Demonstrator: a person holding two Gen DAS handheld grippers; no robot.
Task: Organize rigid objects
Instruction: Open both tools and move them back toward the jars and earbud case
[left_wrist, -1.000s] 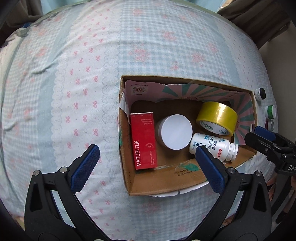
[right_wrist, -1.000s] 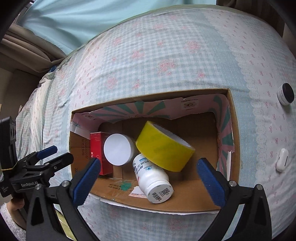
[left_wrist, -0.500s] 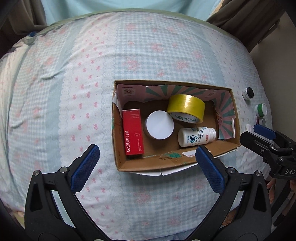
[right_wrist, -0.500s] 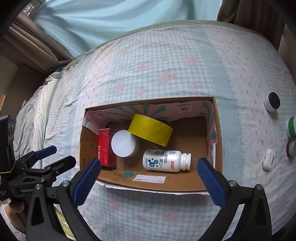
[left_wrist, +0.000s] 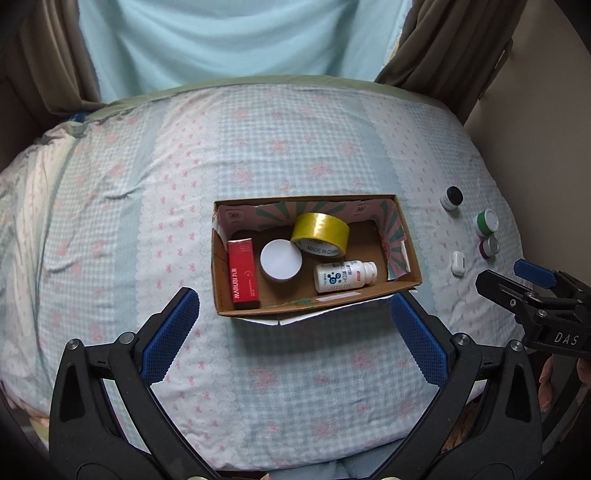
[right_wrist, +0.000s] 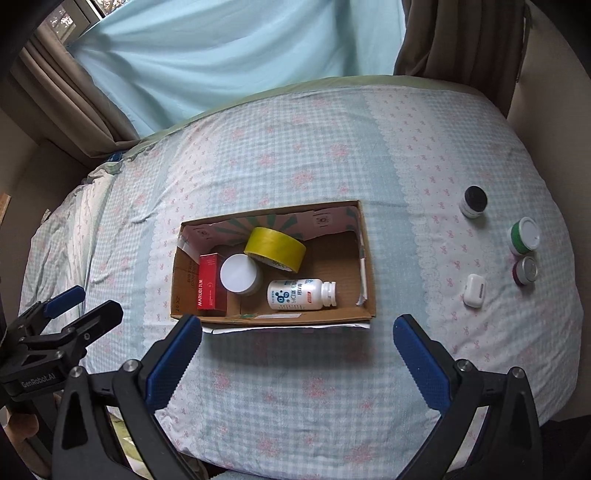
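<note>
A cardboard box (left_wrist: 317, 308) (right_wrist: 273, 318) sits on the bed. It holds a red carton (left_wrist: 243, 273) (right_wrist: 209, 282), a white-lidded jar (left_wrist: 280, 259) (right_wrist: 239, 274), a yellow tape roll (left_wrist: 320, 233) (right_wrist: 275, 246) and a white pill bottle (left_wrist: 343, 276) (right_wrist: 301, 294) lying on its side. To the box's right on the bedspread stand a black-capped jar (left_wrist: 451, 197) (right_wrist: 474, 201), a green jar (left_wrist: 487, 222) (right_wrist: 523, 235), a purple jar (left_wrist: 488, 246) (right_wrist: 524, 270) and a white earbud case (left_wrist: 458, 263) (right_wrist: 474, 290). My left gripper (left_wrist: 293, 321) and right gripper (right_wrist: 297, 349) are open and empty, held back from the box's near side.
The bed (right_wrist: 314, 147) has a pale blue checked spread with pink flowers. A light blue curtain (right_wrist: 221, 48) and brown drapes (right_wrist: 458, 40) hang behind it. A wall (left_wrist: 546, 129) runs along the right, close to the small jars.
Both grippers have pulled back and up from the box, which now looks smaller. The pill bottle, standing tilted a second ago, now lies on its side in the box.
</note>
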